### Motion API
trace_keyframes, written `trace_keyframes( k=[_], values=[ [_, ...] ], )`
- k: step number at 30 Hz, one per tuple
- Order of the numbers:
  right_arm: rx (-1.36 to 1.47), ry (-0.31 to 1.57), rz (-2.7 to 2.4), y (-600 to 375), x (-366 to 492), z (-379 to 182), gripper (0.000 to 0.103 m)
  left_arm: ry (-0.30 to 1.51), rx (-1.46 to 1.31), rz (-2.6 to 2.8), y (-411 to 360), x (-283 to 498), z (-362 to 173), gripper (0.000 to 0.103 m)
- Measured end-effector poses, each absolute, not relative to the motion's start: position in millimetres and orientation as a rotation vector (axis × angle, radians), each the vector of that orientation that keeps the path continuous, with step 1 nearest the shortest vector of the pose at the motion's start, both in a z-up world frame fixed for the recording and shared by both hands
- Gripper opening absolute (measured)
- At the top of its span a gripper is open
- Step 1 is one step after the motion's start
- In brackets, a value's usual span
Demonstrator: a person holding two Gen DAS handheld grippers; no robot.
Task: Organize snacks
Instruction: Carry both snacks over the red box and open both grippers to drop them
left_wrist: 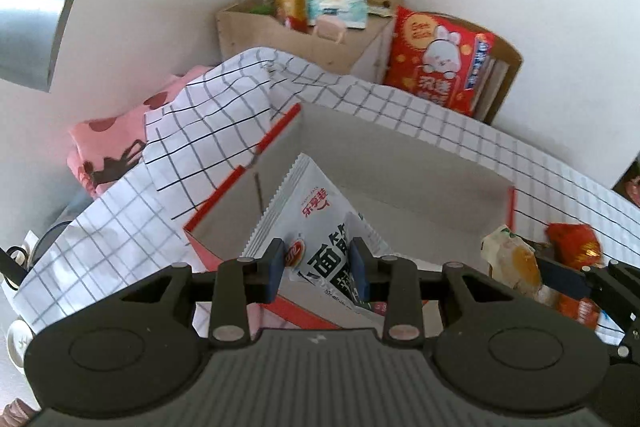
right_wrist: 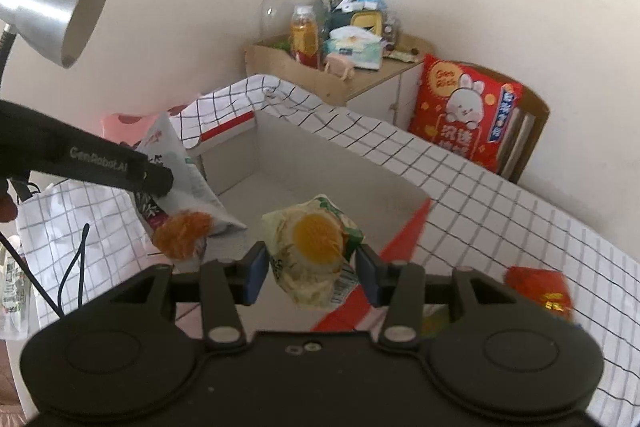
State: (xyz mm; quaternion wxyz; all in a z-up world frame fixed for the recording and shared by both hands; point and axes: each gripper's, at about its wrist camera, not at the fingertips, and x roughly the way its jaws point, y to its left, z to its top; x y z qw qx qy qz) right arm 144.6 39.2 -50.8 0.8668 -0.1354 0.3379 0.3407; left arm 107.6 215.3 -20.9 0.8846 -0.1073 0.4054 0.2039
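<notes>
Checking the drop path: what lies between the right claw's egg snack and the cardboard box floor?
Nothing: in the right wrist view the egg snack, clamped in the right claw, hangs over the bare floor of the cardboard box.

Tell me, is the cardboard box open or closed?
Open. The cardboard box has no lid on top, and its bare inner walls and floor show in both views.

A white snack packet (left_wrist: 320,227) with black lettering hangs tilted over the near left corner of the open cardboard box (left_wrist: 400,163). A cream packet (right_wrist: 316,251) picturing an orange yolk hangs over the box's near edge. A red packet (right_wrist: 540,287) lies right of the box.
</notes>
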Motion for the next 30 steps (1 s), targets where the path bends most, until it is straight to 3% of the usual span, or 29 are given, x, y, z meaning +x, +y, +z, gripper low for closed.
trace_keyframes(
  k=[24,30],
  values=[
    [-0.371,0.918,0.731,90,176,-115,0.048,1.034,-0.105,0.425,228,164,-90,0.037],
    [-0.338,0.878,0.744,83,170,-104,0.066,1.004,-0.111,0.423,226,159,-82,0.044]
  ],
)
